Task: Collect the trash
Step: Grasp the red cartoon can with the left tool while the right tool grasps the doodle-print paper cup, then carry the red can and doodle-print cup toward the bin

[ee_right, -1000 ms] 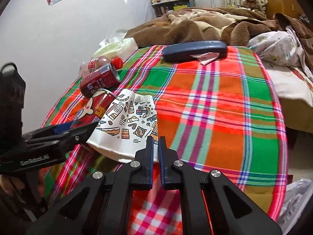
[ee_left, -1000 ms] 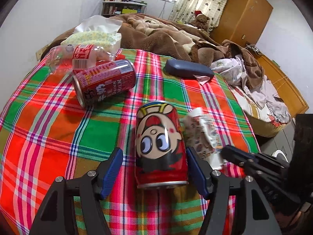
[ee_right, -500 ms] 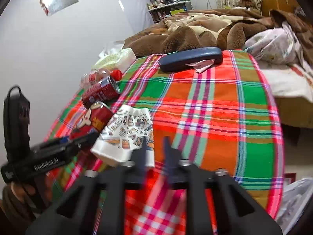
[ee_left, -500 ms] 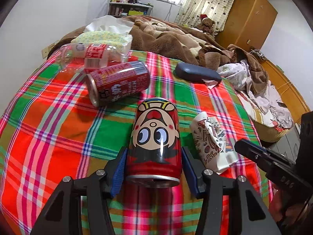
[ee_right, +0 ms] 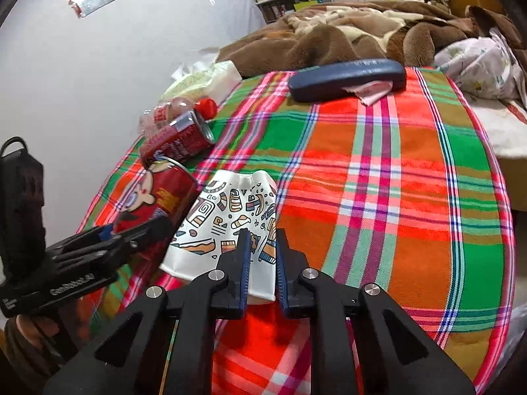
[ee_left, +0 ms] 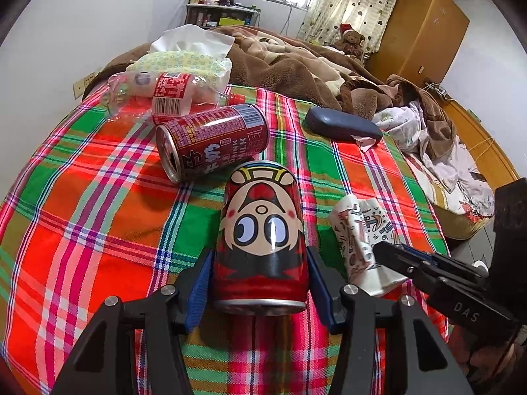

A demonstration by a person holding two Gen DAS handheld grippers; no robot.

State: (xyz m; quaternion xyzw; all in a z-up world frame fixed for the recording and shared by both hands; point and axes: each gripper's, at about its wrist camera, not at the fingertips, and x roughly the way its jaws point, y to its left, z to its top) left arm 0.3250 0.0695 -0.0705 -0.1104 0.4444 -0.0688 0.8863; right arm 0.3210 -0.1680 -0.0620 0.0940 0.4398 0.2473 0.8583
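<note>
Left wrist view, left to right: one plastic bottle at 11 o'clock, two cans, one crushed cup at 3. Your left gripper clamps the cartoon can; its jaws have just closed onto it. The second can lies at 11, free, on the plaid cloth. One dark case sits at 1. Your right gripper has just been closing and now pinches the cup's edge.
</note>
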